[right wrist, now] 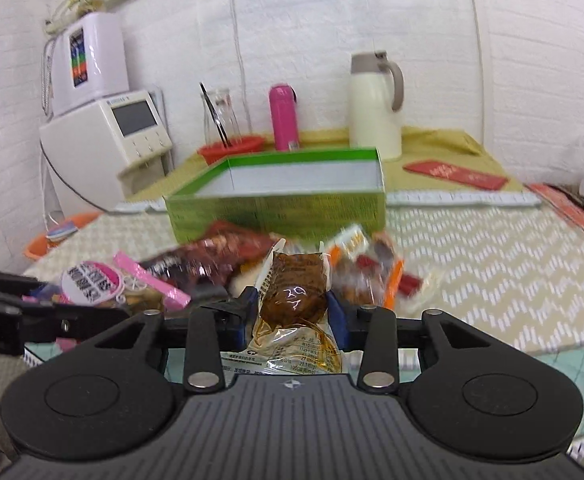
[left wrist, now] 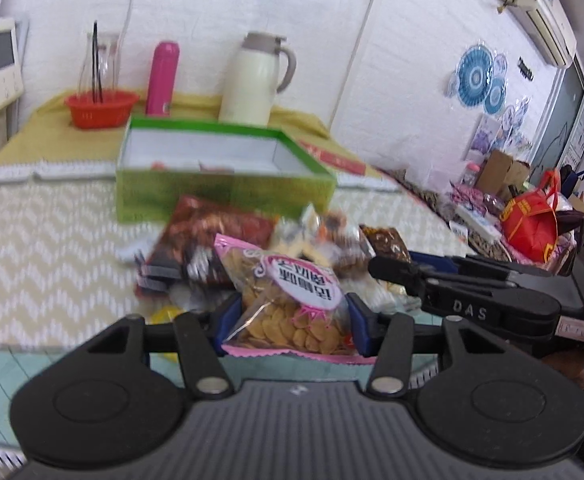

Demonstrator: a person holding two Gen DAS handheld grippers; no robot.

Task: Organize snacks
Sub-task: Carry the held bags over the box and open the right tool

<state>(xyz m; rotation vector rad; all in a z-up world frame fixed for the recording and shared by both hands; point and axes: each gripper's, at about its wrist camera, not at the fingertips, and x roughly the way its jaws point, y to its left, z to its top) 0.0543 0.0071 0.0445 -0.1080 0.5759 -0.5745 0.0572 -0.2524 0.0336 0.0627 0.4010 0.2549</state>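
Note:
My left gripper (left wrist: 294,320) is shut on a clear pink-edged bag of golden crisps (left wrist: 288,304) and holds it above the table's near edge. My right gripper (right wrist: 292,312) is shut on a clear packet of brown braised snack (right wrist: 294,292). An open green box (left wrist: 220,168) with a white inside stands beyond the pile; it also shows in the right wrist view (right wrist: 280,196). A pile of loose snack packets (left wrist: 252,236) lies between the grippers and the box, also seen in the right wrist view (right wrist: 356,264). The right gripper's body (left wrist: 472,300) reaches in from the right in the left wrist view.
A cream thermos jug (right wrist: 376,108), a pink bottle (right wrist: 284,118) and a red basket (left wrist: 100,108) with a glass stand behind the box on a yellow cloth. A white appliance (right wrist: 108,140) stands at the left. Red packets (right wrist: 456,174) lie at the right.

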